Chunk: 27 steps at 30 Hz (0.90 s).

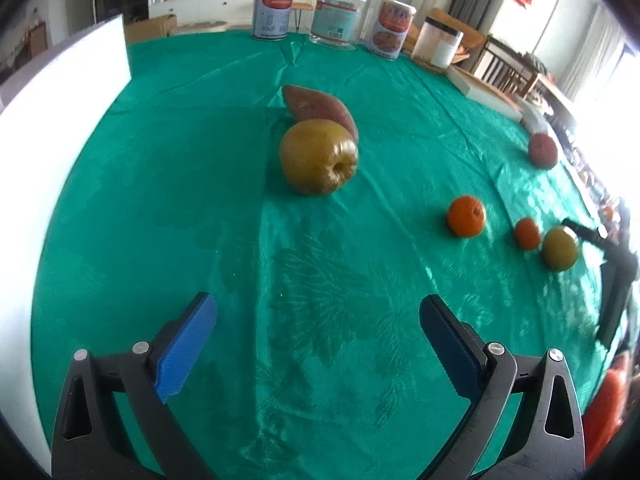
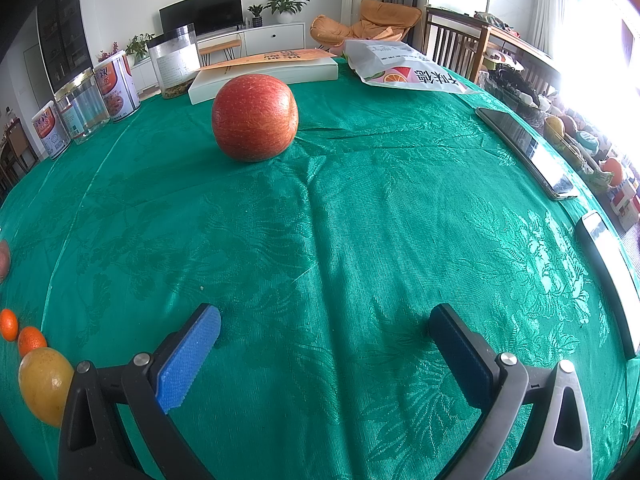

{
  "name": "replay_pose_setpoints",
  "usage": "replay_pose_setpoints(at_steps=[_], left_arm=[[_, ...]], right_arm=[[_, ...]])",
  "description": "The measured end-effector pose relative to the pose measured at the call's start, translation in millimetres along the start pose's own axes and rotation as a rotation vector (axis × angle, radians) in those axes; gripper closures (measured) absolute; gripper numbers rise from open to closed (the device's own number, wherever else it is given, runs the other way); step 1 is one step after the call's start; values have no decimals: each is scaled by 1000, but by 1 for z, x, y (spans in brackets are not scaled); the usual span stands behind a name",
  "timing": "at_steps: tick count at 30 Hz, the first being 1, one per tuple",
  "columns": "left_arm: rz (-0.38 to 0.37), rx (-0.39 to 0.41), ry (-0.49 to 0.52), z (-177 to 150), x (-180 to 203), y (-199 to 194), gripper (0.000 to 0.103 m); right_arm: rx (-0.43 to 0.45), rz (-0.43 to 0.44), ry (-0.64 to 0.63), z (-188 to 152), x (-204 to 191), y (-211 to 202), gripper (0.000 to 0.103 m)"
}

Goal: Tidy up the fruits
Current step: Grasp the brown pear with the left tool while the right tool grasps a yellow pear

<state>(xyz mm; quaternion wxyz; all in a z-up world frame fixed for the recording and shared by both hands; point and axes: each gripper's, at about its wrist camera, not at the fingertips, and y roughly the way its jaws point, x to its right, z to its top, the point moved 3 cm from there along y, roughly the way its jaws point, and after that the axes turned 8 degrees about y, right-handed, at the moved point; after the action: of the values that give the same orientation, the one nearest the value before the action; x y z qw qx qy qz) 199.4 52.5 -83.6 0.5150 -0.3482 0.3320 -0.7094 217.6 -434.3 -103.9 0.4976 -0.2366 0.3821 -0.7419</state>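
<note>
Left gripper (image 1: 318,314) fingers wide, empty, over the green cloth (image 1: 200,208); a yellow apple (image 1: 318,156) lies ahead, touching a sweet potato (image 1: 320,110) behind it. Right gripper (image 2: 324,326) likewise wide, empty; red apple (image 2: 255,117) ahead toward the table's far edge, near a book (image 2: 264,76).

The shiny green woven tablecloth (image 2: 360,220) carries a leaf pattern in the same green. The round apple (image 2: 255,117) is red with fine yellow streaks. The large round pear (image 1: 318,156) is olive-yellow. The long sweet potato (image 1: 316,106) is reddish-brown. The small round mandarin (image 1: 466,216) is bright orange. The ribbed gripper pads (image 2: 188,364) are blue.
</note>
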Motion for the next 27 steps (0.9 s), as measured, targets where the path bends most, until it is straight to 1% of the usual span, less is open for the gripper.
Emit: replay_pose_setpoints(at_steps=[2,5,7,10,14,16,17,18,19,20,21,22,23,24,25,27], left_arm=[[-37,-35,-27,11,-7,0,2],[-77,-154,-10,23,-9,7,2],[-64,-196,15,24,-8,7,2],[-43,-215,55,22,-4,5,2],[-39,-244,73,19,-4,11,2],[-35,-255,76,23,-5,12,2],[-45,-254,70,27,-6,11,2],[-71,-249,57,33,-6,9,2],[-100,-245,40,41,-8,6,2],[-112,-240,32,47,-9,3,2],[-112,-223,38,54,-9,0,2],[-98,-198,64,59,-6,-3,2],[-74,-175,117,64,0,-3,2],[-54,-173,171,66,6,0,2],[-32,-182,237,68,14,6,2],[25,-193,325,73,24,19,3]], right_arm=[[0,0,0,0,0,0,0],[0,-1,0,0,0,0,0],[0,-2,1,0,0,0,0],[2,-20,22,3,-2,1,0],[2,-20,23,4,-3,1,0],[2,-23,26,4,-6,2,0],[3,-22,28,6,-5,3,0],[1,-22,26,8,-7,4,0],[-16,-14,15,9,-8,5,0],[-48,-3,9,10,-7,5,0],[-95,22,3,9,-9,2,0],[-128,76,10,7,-12,-7,0],[-140,124,12,5,-14,-15,0],[-162,185,3,1,-20,-28,0],[-190,227,-11,-2,-25,-37,0],[-288,301,-26,-8,-38,-50,0]])
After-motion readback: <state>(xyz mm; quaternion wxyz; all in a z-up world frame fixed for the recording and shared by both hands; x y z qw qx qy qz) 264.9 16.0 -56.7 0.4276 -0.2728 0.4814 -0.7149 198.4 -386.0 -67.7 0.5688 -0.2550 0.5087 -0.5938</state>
